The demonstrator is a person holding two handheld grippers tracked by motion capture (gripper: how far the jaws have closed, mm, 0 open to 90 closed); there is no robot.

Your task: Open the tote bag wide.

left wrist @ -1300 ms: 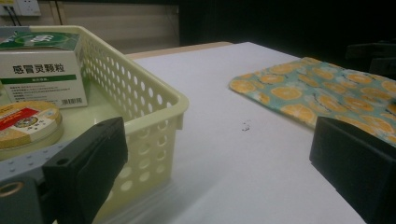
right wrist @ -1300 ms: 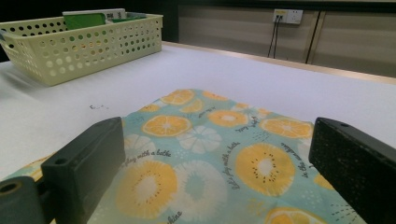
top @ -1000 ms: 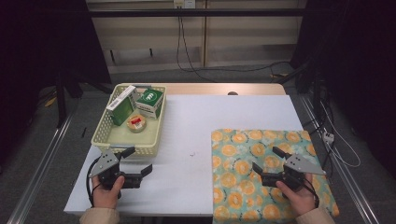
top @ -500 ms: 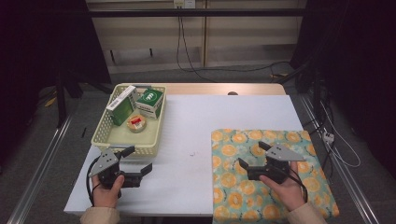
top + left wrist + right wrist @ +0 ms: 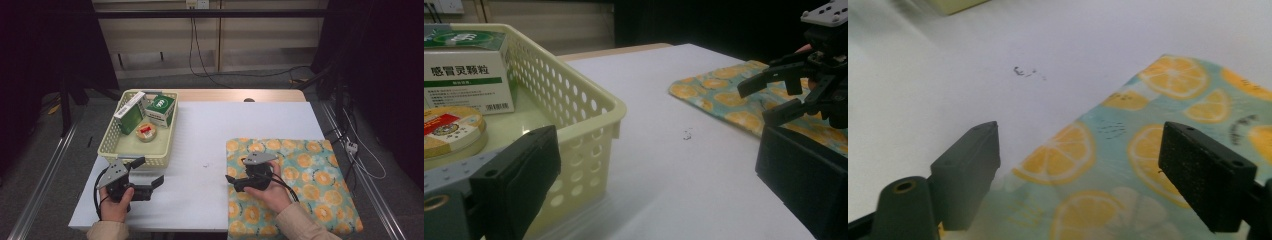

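Observation:
A teal cloth printed with orange slices [image 5: 300, 170] lies flat on the right of the white table [image 5: 225, 130]. My right gripper [image 5: 231, 182] points left at the cloth's left edge. In the right gripper view the jaws [image 5: 1078, 165] stand wide over that edge of the cloth [image 5: 1173, 100]; they have just been closing a little, and the pads do not press on it. My left gripper [image 5: 148, 172] rests open beside the front right corner of a cream basket [image 5: 111, 135]. The left gripper view shows the right gripper [image 5: 769, 100] over the cloth [image 5: 719, 90].
The basket's perforated wall [image 5: 574, 90] holds a green-and-white medicine box [image 5: 160, 109], a second green box leaning [image 5: 129, 114] and a round tin [image 5: 146, 131]. Small dark specks [image 5: 1023, 72] mark the table. Cables trail on the floor behind.
My right gripper has slid left across the cloth, from its middle to its left edge. The left gripper has stayed where it was.

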